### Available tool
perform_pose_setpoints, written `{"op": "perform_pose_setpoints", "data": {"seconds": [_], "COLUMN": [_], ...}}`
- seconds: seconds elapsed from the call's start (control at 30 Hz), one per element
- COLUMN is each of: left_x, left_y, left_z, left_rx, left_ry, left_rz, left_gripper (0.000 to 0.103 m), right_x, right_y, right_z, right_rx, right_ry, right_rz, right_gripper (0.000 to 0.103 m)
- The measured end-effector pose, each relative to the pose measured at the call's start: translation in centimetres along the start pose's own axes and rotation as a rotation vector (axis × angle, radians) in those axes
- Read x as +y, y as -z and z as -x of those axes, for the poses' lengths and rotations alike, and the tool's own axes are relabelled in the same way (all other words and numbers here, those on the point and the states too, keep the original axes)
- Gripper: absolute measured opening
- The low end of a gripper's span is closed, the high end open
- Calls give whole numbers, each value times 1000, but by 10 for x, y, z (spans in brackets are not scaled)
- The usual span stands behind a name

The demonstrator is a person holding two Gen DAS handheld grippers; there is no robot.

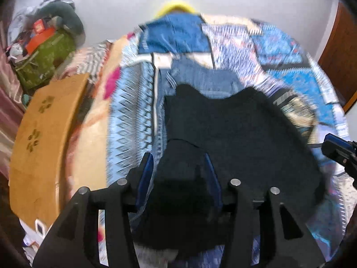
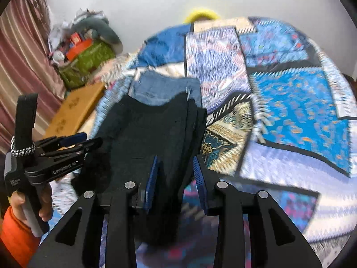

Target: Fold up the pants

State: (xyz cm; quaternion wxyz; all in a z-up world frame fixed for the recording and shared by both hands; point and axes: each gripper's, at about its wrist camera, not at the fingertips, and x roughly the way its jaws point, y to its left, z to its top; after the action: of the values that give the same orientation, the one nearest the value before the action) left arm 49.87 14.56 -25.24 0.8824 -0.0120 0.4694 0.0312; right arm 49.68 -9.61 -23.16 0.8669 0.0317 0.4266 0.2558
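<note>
Dark navy pants lie on a patterned bedspread, also seen in the right wrist view. Folded blue jeans lie beyond them, also in the right wrist view. My left gripper has its jaws apart with a bunch of the dark pants between the blue pads. My right gripper also has its jaws apart with the pants' right edge hanging between them. The left gripper also shows in the right wrist view, at the pants' left edge. Both views are motion-blurred.
The bedspread covers the bed. A wooden board lies at the left edge. A green bag with clutter stands by the wall, with a striped curtain beside it. A yellow object sits at the far end.
</note>
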Motion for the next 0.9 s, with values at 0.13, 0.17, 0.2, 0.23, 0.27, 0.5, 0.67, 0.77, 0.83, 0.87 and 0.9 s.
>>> {"op": "perform_pose_setpoints", "data": {"seconds": [0.13,0.17,0.2,0.23,0.27,0.5,0.67,0.77,0.83,0.87,0.9], "left_x": [2,3,2,1,-1,-25,-33,-37,-38,-38,-39], "left_y": [11,13,18,22,26,79,126,156,174,180,186], "left_z": [83,102,126,151,173,332,407,434,445,449,451], "left_rx": [-109,-136,-173,-212,-246,-518,-656,-712,-733,-738,-744], "left_ry": [-29,-29,-23,-15,-11,28,62,46,48,49,49], "left_rz": [13,18,23,24,21,-24,-24,-21,-12,-9,-9], "left_gripper": [48,48,48,48,48,49,64,68,73,76,79], "right_x": [19,25,30,39,46,104,140,151,153,152,151], "right_y": [2,4,5,8,10,44,85,108,122,124,128], "right_z": [80,101,115,143,164,288,353,370,374,373,374], "right_rx": [-147,-184,-213,-260,-295,-523,-656,-701,-722,-727,-734], "right_ry": [-26,-34,-41,-54,-61,-89,-90,-55,-49,-44,-36], "right_rz": [30,39,44,57,67,173,234,239,218,207,193], "right_gripper": [30,30,30,30,30,30,30,37,52,57,69]}}
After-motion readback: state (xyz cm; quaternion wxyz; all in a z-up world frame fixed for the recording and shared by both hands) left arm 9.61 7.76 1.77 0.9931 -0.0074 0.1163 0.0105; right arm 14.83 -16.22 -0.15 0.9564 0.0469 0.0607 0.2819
